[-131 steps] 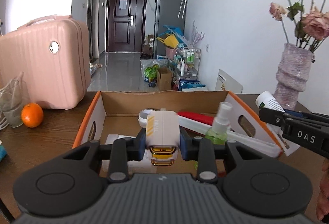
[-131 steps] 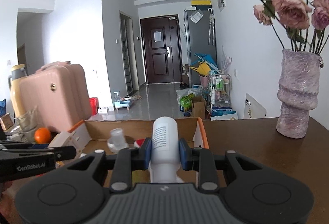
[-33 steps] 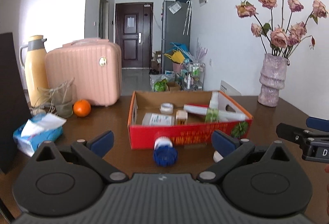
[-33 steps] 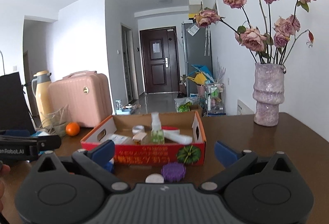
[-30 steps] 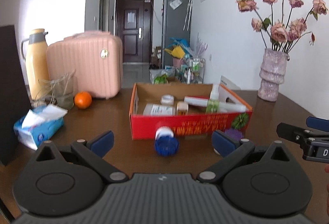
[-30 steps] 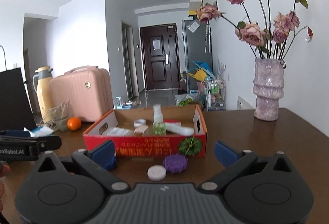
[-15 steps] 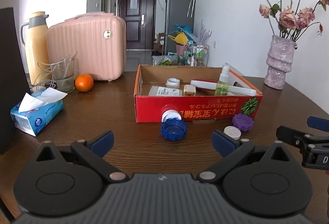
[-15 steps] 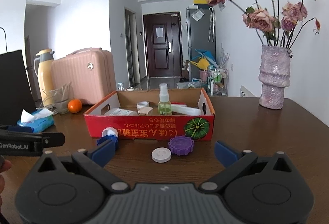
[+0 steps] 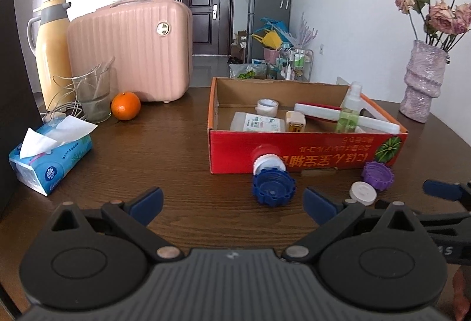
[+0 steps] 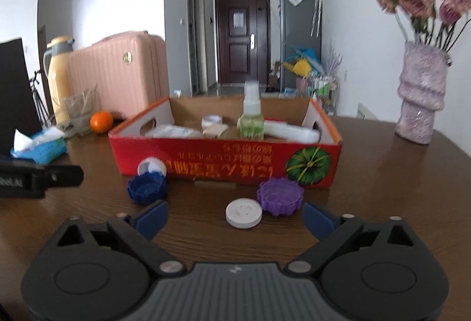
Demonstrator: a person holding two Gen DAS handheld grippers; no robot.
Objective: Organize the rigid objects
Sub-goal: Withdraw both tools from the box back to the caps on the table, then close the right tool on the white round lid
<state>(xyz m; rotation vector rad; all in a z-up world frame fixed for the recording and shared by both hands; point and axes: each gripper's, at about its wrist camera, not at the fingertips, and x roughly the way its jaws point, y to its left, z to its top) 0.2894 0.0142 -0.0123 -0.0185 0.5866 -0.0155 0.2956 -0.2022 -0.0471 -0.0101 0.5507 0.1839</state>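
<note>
1. Purple cap point(image 10: 280, 196), white cap point(image 10: 243, 213) and blue cap point(image 9: 273, 189) lie on the surface point(image 9: 176, 150) before the red box point(image 10: 223, 159).
2. Left gripper point(image 9: 232, 200): wide open, empty.
3. Right gripper point(image 10: 235, 216): open, empty, jaws just narrowed slightly.

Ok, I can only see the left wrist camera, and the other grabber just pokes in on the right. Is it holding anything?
Observer: No. The right wrist view shows the right gripper open. Its jaws have just been closing a little, and the pads touch nothing.
Operator: What is it pointing at?
Observer: The white cap. It lies flat on the table, lined up with the gap between the jaws, and the purple cap sits just beyond it to the right.
Operator: Does the box have handles?
Observer: Yes. The red box has an oval hand hole cut in its left wall, which your view doesn't show.
</note>
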